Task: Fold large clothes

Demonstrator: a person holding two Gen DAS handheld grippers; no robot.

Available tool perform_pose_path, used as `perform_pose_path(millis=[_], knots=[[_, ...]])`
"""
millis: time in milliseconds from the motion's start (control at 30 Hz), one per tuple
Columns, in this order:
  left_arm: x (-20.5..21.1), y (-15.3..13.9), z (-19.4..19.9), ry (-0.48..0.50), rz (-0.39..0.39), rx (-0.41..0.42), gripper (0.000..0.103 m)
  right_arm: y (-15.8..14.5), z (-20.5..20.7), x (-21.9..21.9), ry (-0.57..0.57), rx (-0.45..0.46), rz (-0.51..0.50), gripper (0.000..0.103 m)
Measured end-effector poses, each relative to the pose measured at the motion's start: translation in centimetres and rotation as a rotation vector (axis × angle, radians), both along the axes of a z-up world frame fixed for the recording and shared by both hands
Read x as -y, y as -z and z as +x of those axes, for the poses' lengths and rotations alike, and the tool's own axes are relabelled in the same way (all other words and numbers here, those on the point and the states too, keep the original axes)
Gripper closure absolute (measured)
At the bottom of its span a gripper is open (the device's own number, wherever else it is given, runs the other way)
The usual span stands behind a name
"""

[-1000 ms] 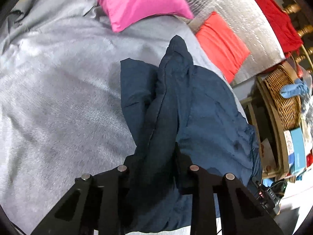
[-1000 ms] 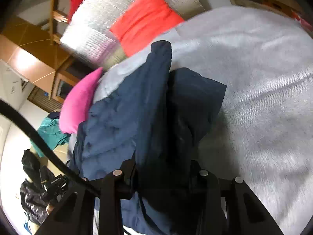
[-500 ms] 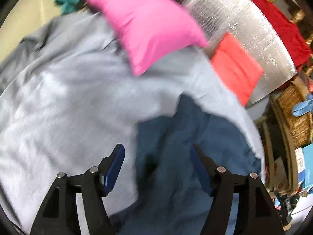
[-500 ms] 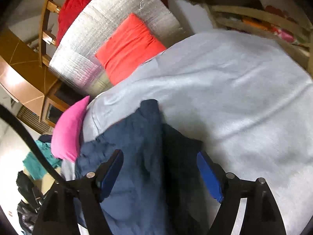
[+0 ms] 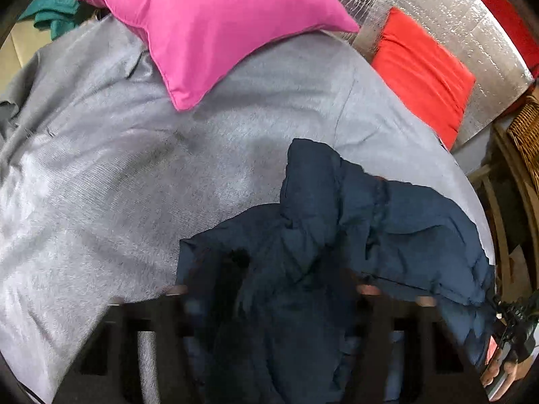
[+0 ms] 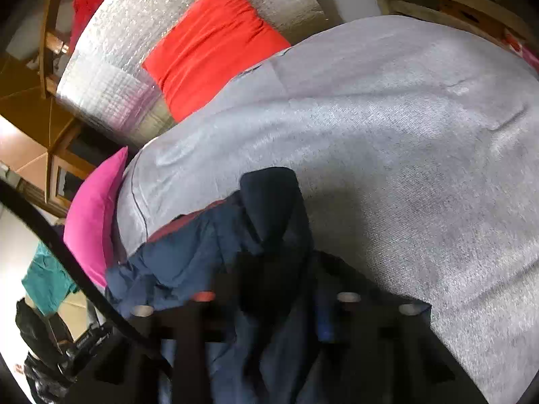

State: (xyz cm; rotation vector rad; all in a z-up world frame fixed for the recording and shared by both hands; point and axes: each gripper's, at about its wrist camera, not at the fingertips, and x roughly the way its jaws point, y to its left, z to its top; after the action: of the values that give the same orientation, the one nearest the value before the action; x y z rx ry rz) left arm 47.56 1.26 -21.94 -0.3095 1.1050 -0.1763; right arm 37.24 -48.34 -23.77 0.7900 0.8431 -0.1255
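The navy padded jacket (image 5: pixel 353 235) lies bunched on the grey bedspread (image 5: pixel 134 168) near its front edge, long axis running away from both grippers; left gripper (image 5: pixel 269 303) and right gripper (image 6: pixel 276 303) look spread over it, blurred, neither clearly nearer.

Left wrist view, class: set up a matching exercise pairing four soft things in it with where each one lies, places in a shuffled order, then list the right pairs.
Things:
1. bright pink square cushion
2. orange-red cushion
3. crumpled navy blue garment
4. teal cloth

Places:
A. leaning on the silver quilted foil panel
B. beyond the far left edge of the grey bedcover
C. nearest the camera, on the bedcover's right part
D. top centre, a corner resting on the grey bedcover

Pairs: 1-D, 2-A, 3-C, 4-B
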Motion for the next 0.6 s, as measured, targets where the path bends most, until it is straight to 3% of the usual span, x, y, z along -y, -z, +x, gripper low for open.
perform_pose_path(millis=[67, 167, 233, 300, 400, 500, 533, 600], knots=[[0.1, 0.1, 0.4, -0.003, -0.016, 0.004, 0.070, -1.1, -0.4, 0.0, 0.005, 0.046, -0.028, 0.084], [0.2, -0.7, 0.1, -0.004, 0.002, 0.042, 0.077, -3.5, -0.8, -1.4, 0.009, 0.113, -0.137, 0.086], [0.2, -0.6, 0.2, -0.014, 0.014, 0.037, 0.077, -3.1, -0.5, -1.8, 0.018, 0.074, -0.179, 0.086], [0.1, 0.2, 0.3, -0.027, 0.012, 0.000, 0.075, -0.3, 0.3, -1.1, 0.028, -0.012, -0.144, 0.085], [-0.1, -0.1, 0.2, -0.033, 0.019, -0.013, 0.074, 0.4, -0.2, -0.1, 0.047, -0.020, -0.040, 0.078], [-0.7, -1.6, -0.8, -0.048, 0.007, 0.005, 0.069, -1.8, -2.3, 0.3, 0.074, 0.044, -0.008, 0.053], [-1.0, -2.3, -1.4, -0.053, 0.019, 0.018, 0.064, -2.6, -3.4, 0.3, 0.087, 0.070, -0.011, 0.043], [-1.4, -3.6, -2.6, -0.065, 0.045, 0.056, 0.050, -3.7, -5.3, 0.4, 0.097, 0.087, -0.021, 0.040]])
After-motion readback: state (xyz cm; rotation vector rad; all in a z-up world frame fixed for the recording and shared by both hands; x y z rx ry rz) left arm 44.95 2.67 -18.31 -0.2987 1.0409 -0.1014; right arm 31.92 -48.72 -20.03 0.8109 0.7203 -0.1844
